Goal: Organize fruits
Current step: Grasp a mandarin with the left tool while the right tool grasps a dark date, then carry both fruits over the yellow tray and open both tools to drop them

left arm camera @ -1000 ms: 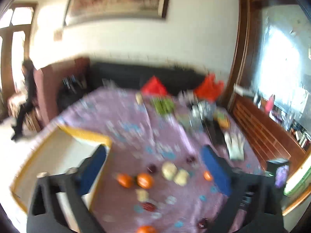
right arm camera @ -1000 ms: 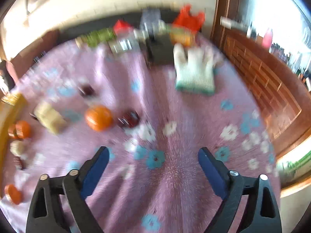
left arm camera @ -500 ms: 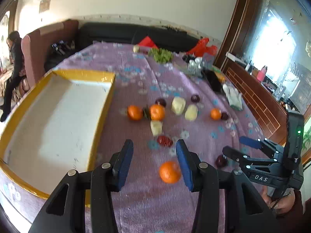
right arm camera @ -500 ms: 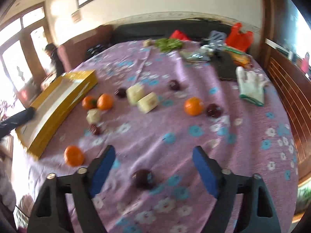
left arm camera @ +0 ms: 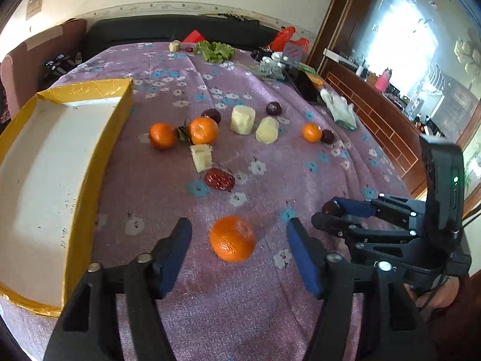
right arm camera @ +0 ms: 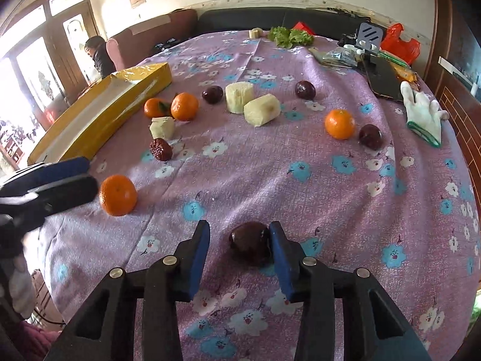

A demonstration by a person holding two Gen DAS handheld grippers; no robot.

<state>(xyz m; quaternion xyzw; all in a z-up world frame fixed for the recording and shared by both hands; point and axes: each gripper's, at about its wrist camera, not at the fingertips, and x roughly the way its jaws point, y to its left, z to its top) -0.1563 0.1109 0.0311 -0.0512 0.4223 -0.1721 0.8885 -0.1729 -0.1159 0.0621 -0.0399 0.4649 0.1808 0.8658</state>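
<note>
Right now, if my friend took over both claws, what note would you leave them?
Left claw: open around the nearest orange, not gripping.
Right claw: open around a dark plum; one pad looks to be touching it.
Yellow box: no fruit visible inside.
On the purple cloth: other oranges, plums, pale fruit chunks, a red date.
Done: nothing boxed yet.
Left: grip both, then move all the fruit.
</note>
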